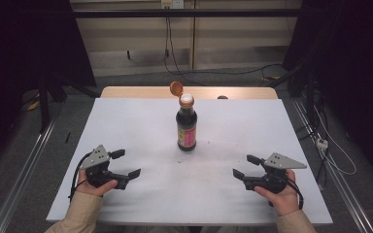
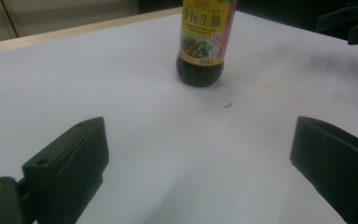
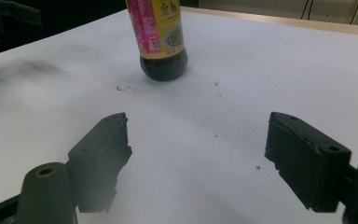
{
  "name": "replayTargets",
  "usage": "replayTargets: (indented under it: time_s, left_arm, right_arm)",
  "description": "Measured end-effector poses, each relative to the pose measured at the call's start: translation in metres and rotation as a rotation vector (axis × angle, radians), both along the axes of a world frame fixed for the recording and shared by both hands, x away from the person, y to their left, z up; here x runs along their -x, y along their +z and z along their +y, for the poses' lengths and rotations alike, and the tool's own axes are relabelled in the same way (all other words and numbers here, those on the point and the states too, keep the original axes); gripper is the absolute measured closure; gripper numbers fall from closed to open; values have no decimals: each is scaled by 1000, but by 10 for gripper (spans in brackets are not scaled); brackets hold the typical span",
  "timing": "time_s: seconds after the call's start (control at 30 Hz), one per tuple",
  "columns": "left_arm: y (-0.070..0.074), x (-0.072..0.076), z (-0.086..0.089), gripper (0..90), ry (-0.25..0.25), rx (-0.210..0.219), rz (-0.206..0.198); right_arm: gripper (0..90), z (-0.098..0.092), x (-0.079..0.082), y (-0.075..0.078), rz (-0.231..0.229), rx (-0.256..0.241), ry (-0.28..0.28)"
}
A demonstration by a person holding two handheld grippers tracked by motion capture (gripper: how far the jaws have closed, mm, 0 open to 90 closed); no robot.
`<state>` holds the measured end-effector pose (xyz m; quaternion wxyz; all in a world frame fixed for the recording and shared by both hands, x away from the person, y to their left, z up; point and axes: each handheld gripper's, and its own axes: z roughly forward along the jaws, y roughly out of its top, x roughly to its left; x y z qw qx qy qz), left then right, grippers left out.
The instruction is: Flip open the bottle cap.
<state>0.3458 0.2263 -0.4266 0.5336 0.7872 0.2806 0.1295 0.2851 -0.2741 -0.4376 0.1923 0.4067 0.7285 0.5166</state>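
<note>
Item: dark sauce bottle (image 1: 186, 127), upright at table (image 1: 126, 121) centre, orange flip cap (image 1: 176, 88) open; left gripper (image 1: 126, 165) and right gripper (image 1: 240, 166) near-side, jaws wide, empty; step: approach pending, likely steadying bottle and closing cap.

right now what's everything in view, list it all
bottle: 1, dark with yellow and pink label, upright at table centre
cap: 1, orange, flipped open, hinged at the bottle top
table: 1, white top with wooden far edge
cables: several, black, on the floor beyond the table
left gripper: 1, black, open, near left
right gripper: 1, black, open, near right
hands: 2, beige sleeves, bottom edge
</note>
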Motion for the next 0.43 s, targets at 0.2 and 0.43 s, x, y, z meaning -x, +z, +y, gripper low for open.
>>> replayTargets:
  time_s: [0.2,0.43]
  left_arm:
    - [-3,2,9,42,23,-12,-1]
    - [-5,-1,12,43,41,-7,9]
  right_arm:
    - [215,-4,3,-4,11,-3,-6]
    - [214,-4,4,-5,7,9,-3]
